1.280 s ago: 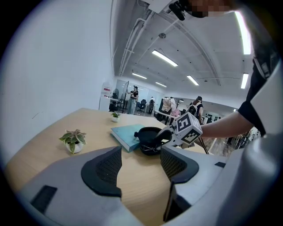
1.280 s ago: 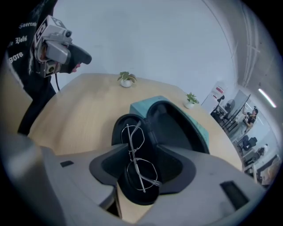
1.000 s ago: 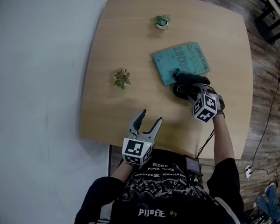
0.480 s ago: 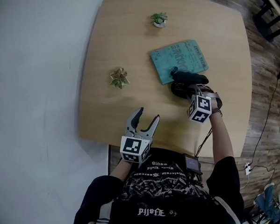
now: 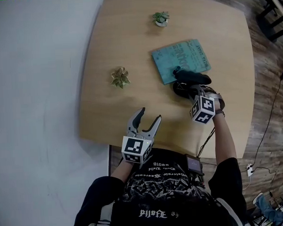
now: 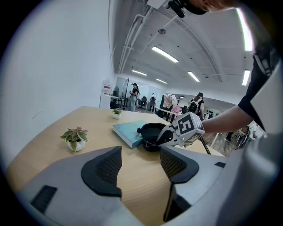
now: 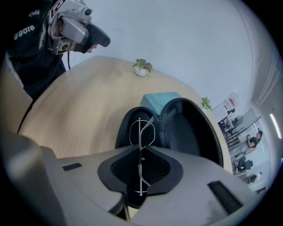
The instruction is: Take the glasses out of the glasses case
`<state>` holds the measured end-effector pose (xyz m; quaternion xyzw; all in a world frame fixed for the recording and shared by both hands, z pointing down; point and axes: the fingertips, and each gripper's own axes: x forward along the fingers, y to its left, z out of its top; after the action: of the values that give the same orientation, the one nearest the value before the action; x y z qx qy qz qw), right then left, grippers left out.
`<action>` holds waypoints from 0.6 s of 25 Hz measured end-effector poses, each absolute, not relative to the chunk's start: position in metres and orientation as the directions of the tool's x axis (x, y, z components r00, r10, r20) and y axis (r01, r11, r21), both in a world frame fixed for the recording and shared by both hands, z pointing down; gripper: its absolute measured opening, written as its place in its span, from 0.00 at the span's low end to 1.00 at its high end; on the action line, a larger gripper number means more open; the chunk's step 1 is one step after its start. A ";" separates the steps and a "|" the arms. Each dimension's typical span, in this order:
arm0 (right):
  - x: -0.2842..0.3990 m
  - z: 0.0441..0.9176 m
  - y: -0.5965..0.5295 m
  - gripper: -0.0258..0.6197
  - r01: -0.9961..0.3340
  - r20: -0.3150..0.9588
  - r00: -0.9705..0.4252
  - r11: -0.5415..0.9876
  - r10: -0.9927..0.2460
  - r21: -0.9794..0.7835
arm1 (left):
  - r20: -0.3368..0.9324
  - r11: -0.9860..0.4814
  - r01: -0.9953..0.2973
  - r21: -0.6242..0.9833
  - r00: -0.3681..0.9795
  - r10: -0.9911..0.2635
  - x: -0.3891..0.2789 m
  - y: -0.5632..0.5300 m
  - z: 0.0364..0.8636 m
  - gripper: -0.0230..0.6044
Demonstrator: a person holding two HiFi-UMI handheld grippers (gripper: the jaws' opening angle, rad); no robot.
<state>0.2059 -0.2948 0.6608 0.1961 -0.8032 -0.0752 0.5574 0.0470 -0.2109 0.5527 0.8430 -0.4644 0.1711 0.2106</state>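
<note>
Our right gripper (image 7: 140, 167) is closing its jaws on the glasses (image 7: 140, 130), and the thin wire frame stands between the pads. We judge that the grasp is almost made and lifting comes next. The glasses lie inside the open case (image 7: 194, 132), at the middle right of the head view, touching the book (image 5: 181, 61). Our left gripper (image 6: 139, 165) waits open and empty, well apart.

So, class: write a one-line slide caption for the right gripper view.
Right claw closing on wire-framed glasses between its pads, in an open black case on a wooden table.
</note>
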 end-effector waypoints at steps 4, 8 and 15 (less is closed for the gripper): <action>0.206 0.658 -0.293 0.11 -0.213 0.863 -0.311 0.915 -0.397 0.344 | 0.490 -0.475 -0.859 0.192 0.503 -0.712 0.046 -0.210 0.554 0.49; 0.207 0.653 -0.293 0.11 -0.214 0.854 -0.318 0.909 -0.412 0.358 | 0.497 -0.475 -0.860 0.185 0.499 -0.710 0.047 -0.207 0.556 0.49; 0.209 0.624 -0.305 0.10 -0.320 0.794 -0.358 0.863 -0.492 0.391 | 0.500 -0.478 -0.859 0.182 0.499 -0.707 0.052 -0.202 0.557 0.49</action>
<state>0.2092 -0.3053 0.6244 0.2478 -0.8195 -0.0844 0.5098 0.0521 -0.2022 0.5569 0.8401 -0.4663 0.1817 0.2092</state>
